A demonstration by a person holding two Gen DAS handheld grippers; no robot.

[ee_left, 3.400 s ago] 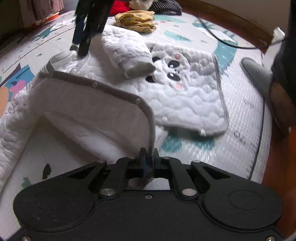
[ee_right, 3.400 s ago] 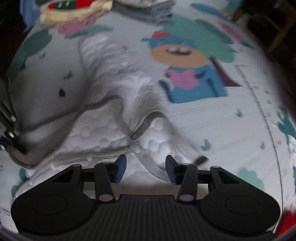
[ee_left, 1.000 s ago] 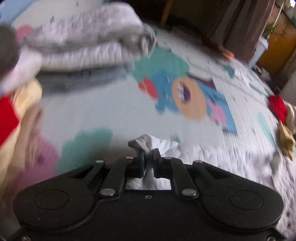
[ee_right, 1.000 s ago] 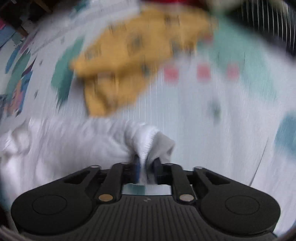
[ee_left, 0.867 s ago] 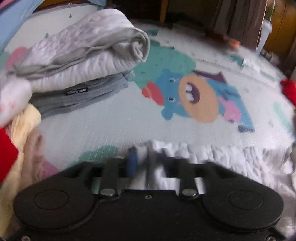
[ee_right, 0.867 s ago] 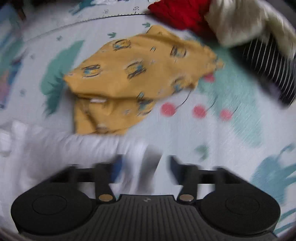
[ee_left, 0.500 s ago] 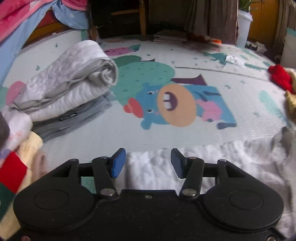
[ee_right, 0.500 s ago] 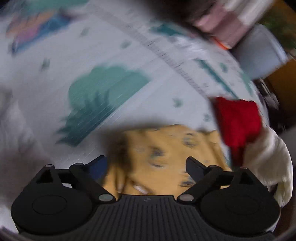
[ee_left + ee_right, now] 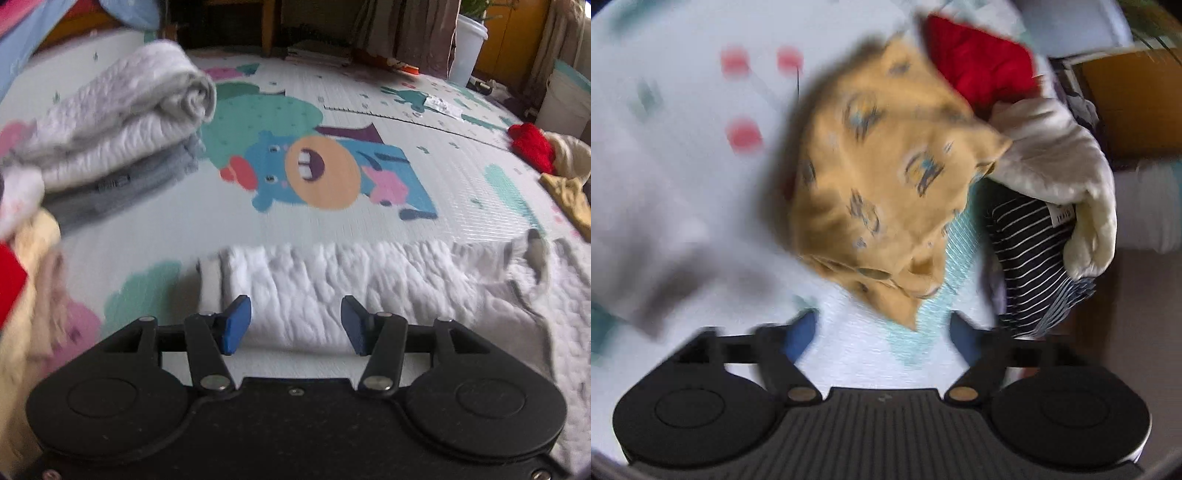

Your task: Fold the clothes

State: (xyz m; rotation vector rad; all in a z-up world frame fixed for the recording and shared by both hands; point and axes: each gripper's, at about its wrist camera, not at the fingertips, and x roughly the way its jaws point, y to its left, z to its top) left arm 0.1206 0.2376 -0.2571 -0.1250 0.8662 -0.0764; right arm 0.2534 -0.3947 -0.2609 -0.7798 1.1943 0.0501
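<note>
1. The white quilted garment (image 9: 369, 288) lies flat on the play mat (image 9: 461, 155), folded into a long band whose long axis runs from 9 to 3 o'clock across the left wrist view, its near-left end at about 12 o'clock just ahead of the left gripper (image 9: 293, 325).
2. The left gripper's fingers (image 9: 236, 325) stand about half open with nothing pinched; the garment's end shows between and beyond them, apart from the pads.
3. The right gripper (image 9: 882, 332) has its jaws opening, wide, with only bare mat between them; the view is blurred.
4. From the right gripper a yellow printed garment (image 9: 886, 177) lies at 12 o'clock, near; red, cream and striped clothes are piled at 1 to 2 o'clock.
5. Judgement: the left hand is nearer the white band, the right nearer the yellow piece.
6. A folded stack (image 9: 110, 122) sits at 10 o'clock of the left gripper.
</note>
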